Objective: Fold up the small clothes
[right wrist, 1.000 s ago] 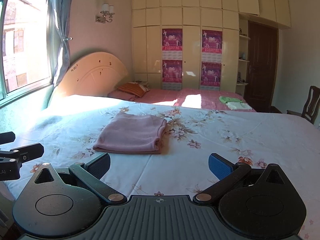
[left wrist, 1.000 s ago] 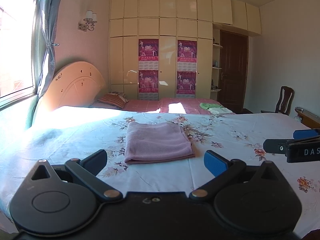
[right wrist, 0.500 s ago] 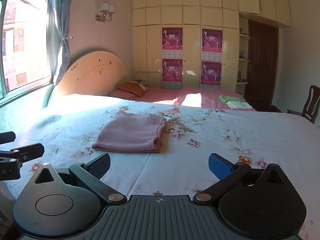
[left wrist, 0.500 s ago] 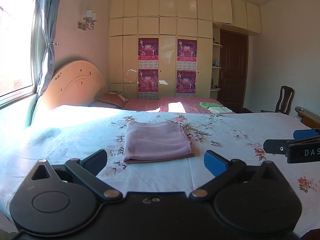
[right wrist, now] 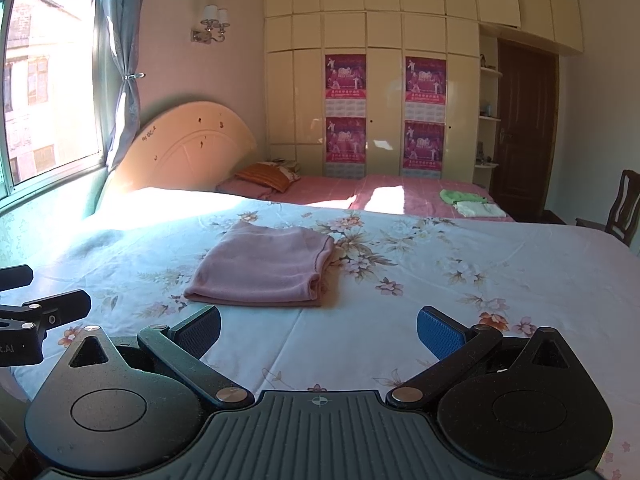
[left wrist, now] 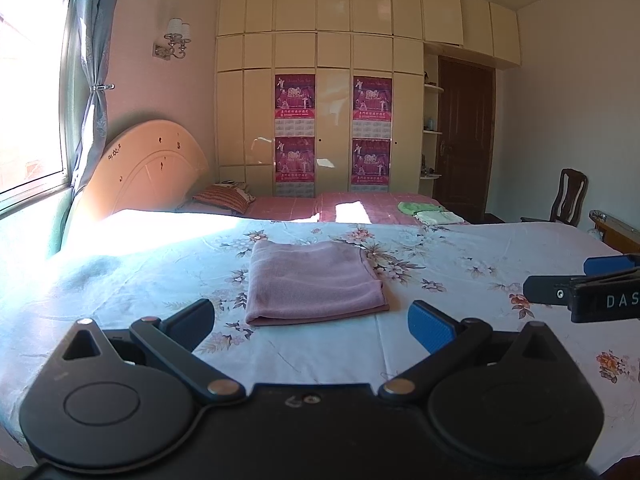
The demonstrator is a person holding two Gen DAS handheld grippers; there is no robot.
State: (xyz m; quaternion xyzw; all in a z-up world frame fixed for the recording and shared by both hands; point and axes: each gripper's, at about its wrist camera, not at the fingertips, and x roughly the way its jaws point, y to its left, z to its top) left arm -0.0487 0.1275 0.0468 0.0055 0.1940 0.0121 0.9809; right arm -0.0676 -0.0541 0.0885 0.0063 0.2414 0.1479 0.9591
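Left wrist view: your left gripper and right gripper, both spread wide and empty, face the folded pink garment on the floral bedsheet; check edges align squarely.

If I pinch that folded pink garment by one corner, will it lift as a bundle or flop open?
The pink garment looks soft and thin, so it will probably droop. Its stacked layers at the right edge appear loose, so a one-corner pinch would likely let the fold fall open. It seems light, lying flat on the floral sheet.
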